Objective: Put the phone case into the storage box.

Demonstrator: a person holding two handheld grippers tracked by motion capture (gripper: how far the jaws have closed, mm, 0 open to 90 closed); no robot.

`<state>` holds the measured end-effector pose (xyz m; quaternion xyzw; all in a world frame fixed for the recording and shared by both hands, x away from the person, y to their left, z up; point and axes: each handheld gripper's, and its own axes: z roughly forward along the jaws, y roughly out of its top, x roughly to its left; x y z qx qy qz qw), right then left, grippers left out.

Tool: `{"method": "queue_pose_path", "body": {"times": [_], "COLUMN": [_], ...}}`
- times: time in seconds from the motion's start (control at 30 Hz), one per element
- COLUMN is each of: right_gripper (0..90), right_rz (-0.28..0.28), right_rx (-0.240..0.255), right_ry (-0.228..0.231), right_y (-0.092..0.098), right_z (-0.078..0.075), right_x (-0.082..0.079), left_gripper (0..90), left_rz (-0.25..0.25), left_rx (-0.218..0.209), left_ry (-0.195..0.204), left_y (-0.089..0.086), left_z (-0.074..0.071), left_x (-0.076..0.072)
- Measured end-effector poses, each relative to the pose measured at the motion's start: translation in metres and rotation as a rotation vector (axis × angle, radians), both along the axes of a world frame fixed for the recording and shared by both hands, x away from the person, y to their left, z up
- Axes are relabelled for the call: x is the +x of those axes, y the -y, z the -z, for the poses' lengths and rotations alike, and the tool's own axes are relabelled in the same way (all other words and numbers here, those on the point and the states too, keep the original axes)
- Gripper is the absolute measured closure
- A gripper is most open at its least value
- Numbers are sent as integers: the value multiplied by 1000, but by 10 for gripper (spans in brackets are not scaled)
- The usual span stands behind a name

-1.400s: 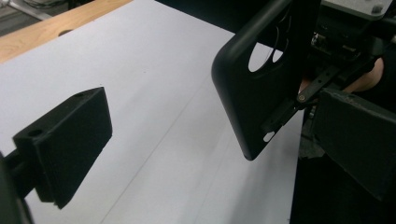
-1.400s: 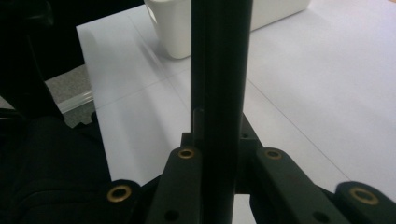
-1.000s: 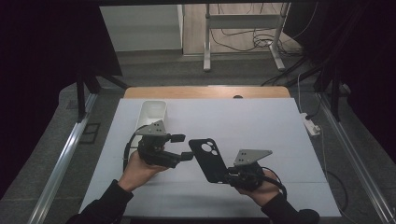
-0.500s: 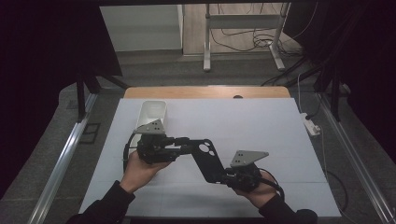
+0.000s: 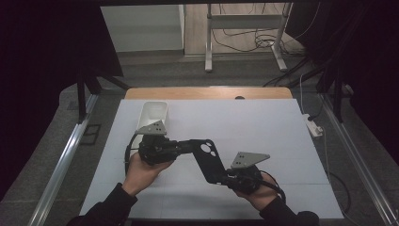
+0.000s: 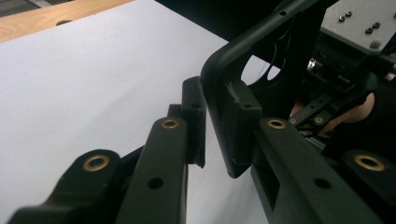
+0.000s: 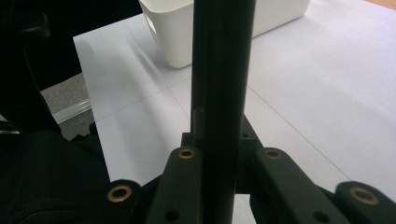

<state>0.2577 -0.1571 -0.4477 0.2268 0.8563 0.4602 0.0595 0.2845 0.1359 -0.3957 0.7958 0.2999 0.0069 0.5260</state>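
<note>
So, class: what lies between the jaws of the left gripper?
In the left gripper view, the top corner of the flat black plastic phone case stands between the left gripper jaws, with a slight gap at one pad.

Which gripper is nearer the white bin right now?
Left. The left gripper sits just in front of the white bin, its plate overlapping the bin's near end. The right gripper is farther off to the bin's right, holding the phone case.

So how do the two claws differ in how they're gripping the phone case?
The right claw is clamped shut on the phone case at its near end; the left claw has the far corner between its jaws, with a gap showing at one pad. Both are black and hand-held.
</note>
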Motion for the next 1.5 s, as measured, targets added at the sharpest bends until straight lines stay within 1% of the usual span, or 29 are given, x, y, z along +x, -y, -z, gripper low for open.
{"method": "queue_pose_path", "body": {"times": [0.03,0.13,0.23,0.37,0.43,0.5,0.53,0.57,0.6,0.67,0.73,0.8,0.87,0.97,1.03,1.1,1.3,1.43,1.5], "right_gripper": [841,840,840,840,839,834,806,806,777,760,695,644,583,509,483,451,381,322,306], "right_rz": [2,5,10,14,13,11,10,10,13,17,24,38,49,55,62,60,73,88,89], "right_rx": [-10,-21,-27,-29,-31,-35,-34,-34,-33,-35,-35,-44,-46,-61,-73,-72,-67,-77,-82], "right_ry": [7,11,14,20,15,22,22,22,23,30,30,42,37,53,62,62,31,12,10], "right_y": [-1,-2,-3,-3,-3,-3,-3,-3,-3,-4,-4,-4,-6,-7,-8,-7,-2,4,6], "right_z": [1,2,2,2,2,2,2,2,2,2,3,3,3,3,3,2,0,0,0], "right_x": [0,0,0,0,0,1,1,1,1,1,2,2,3,2,1,1,0,-1,-1], "left_gripper": [809,833,841,844,845,845,846,847,847,847,847,848,848,848,848,848,849,849,849], "left_rz": [2,27,32,27,32,36,35,35,34,34,33,26,23,13,7,-7,-31,-46,-57], "left_rx": [-10,-62,-64,-70,-73,-73,-70,-70,-70,-68,-64,-59,-49,-33,-29,-20,1,12,16], "left_ry": [-5,-36,-22,-23,-20,-19,-17,-17,-15,-9,-5,4,13,25,27,36,48,50,52], "left_y": [0,-2,-2,-2,-2,-2,-1,-1,-1,0,1,1,3,3,2,-1,-6,-9,-12], "left_z": [0,1,0,0,0,0,0,0,0,-1,-1,-2,-3,-5,-5,-6,-8,-9,-10], "left_x": [0,2,1,0,0,0,0,0,-1,-1,-1,-2,-3,-4,-4,-3,-2,-1,0]}}
